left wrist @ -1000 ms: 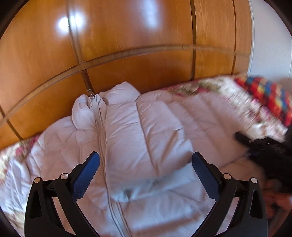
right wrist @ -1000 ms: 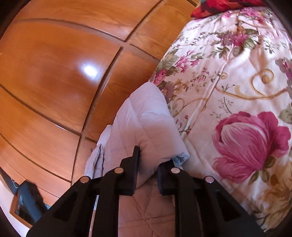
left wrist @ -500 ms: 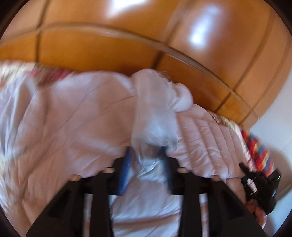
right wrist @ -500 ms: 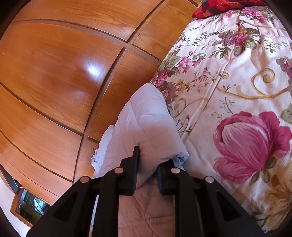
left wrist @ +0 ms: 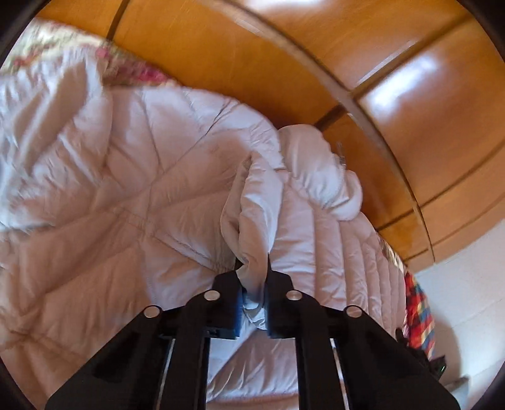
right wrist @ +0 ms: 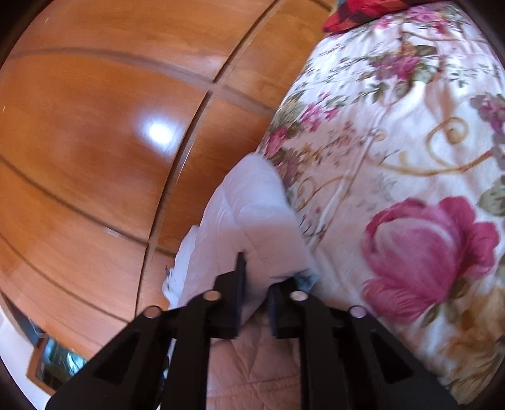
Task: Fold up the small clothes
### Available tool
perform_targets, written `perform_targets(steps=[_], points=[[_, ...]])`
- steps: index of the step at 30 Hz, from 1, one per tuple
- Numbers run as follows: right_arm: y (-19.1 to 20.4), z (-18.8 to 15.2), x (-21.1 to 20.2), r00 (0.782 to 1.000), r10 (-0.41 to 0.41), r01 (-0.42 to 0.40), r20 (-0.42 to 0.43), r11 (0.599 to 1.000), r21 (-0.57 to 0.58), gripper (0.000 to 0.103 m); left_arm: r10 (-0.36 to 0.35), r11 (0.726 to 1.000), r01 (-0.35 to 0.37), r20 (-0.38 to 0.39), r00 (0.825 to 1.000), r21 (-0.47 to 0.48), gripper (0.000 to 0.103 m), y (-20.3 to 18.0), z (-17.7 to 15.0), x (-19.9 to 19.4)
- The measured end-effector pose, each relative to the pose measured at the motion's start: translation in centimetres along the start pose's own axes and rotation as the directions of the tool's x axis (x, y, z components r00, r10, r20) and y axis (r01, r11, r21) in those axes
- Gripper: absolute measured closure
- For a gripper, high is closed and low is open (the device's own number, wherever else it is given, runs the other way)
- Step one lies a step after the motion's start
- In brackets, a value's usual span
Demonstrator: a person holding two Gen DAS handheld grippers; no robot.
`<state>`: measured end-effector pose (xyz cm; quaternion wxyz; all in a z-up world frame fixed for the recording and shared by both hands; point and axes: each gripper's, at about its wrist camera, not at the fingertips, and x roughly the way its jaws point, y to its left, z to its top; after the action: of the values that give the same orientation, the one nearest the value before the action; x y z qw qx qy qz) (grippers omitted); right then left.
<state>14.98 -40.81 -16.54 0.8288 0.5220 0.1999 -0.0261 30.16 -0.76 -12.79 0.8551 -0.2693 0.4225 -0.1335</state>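
Observation:
A pale lilac quilted puffer jacket (left wrist: 132, 195) lies spread on the bed, its hood (left wrist: 318, 176) toward the wooden wall. My left gripper (left wrist: 252, 271) is shut on a bunched fold of the jacket (left wrist: 257, 220) and holds it up off the rest. In the right wrist view, my right gripper (right wrist: 255, 277) is shut on another thick folded edge of the jacket (right wrist: 249, 220), lifted above the bedspread. The rest of the jacket is hidden behind that fold there.
A floral bedspread (right wrist: 410, 157) covers the bed. A glossy wooden panelled wall (right wrist: 110, 126) runs right behind the jacket. A red patterned cushion (right wrist: 356, 14) lies at the far end; a multicoloured cloth (left wrist: 416, 309) sits at the right.
My left gripper went from wide open above the jacket to shut on a fold of it, and swung round. The right gripper kept its hold and shifted slightly.

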Motion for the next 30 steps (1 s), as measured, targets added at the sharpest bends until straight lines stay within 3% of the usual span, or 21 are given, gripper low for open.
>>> perform_targets(steps=[3,6,9,15,18,20,24,26,30], points=[[-0.4,0.4,-0.6,0.999,0.018,-0.018,0.038,1.000,0.020,0.096,-0.024,0.998,0.023,0.028,0.999,0.055,0.096,-0.3,-0.7,-1.5],[0.0,0.1,0.4,1.000,-0.031,0.031,-0.002,0.999,-0.020,0.096,0.030,0.991,-0.033,0.026,0.999,0.130,0.096,0.0,-1.7,-0.8],[0.1,-0.1,0.8,0.997,-0.073,0.072,-0.014,0.997,-0.038,0.095,0.007,0.992,-0.011,0.031,0.999,0.126,0.093,0.9,-2.0,0.3],[0.6,-0.5,1.1,0.995,-0.099,0.099,0.002,0.992,-0.075,0.068,-0.038,0.996,0.034,0.054,0.998,0.087,0.087,1.8,-2.1,-1.2],[1.1,-0.7,1.1,0.994,-0.112,0.113,0.009,0.988,-0.105,0.061,-0.005,0.997,-0.002,0.105,0.994,0.071,0.070,2.3,-2.7,-3.7],[1.1,-0.6,1.3,0.993,-0.114,0.115,0.008,0.988,-0.105,0.060,0.003,0.998,-0.013,0.136,0.991,0.068,0.053,2.4,-2.9,-5.2],[1.1,-0.6,1.2,0.994,-0.110,0.110,0.008,0.988,-0.107,0.056,0.021,1.000,-0.023,0.188,0.982,0.010,0.047,4.0,-2.9,-8.8],[1.2,-0.6,1.2,0.995,-0.103,0.103,0.008,0.989,-0.109,0.053,0.046,0.999,-0.043,0.208,0.977,-0.021,0.035,5.3,-2.8,-10.4],[1.3,-0.7,1.1,0.996,-0.095,0.095,0.005,0.989,-0.116,0.046,0.118,0.990,-0.092,0.283,0.952,-0.105,0.032,8.7,-2.0,-14.3]])
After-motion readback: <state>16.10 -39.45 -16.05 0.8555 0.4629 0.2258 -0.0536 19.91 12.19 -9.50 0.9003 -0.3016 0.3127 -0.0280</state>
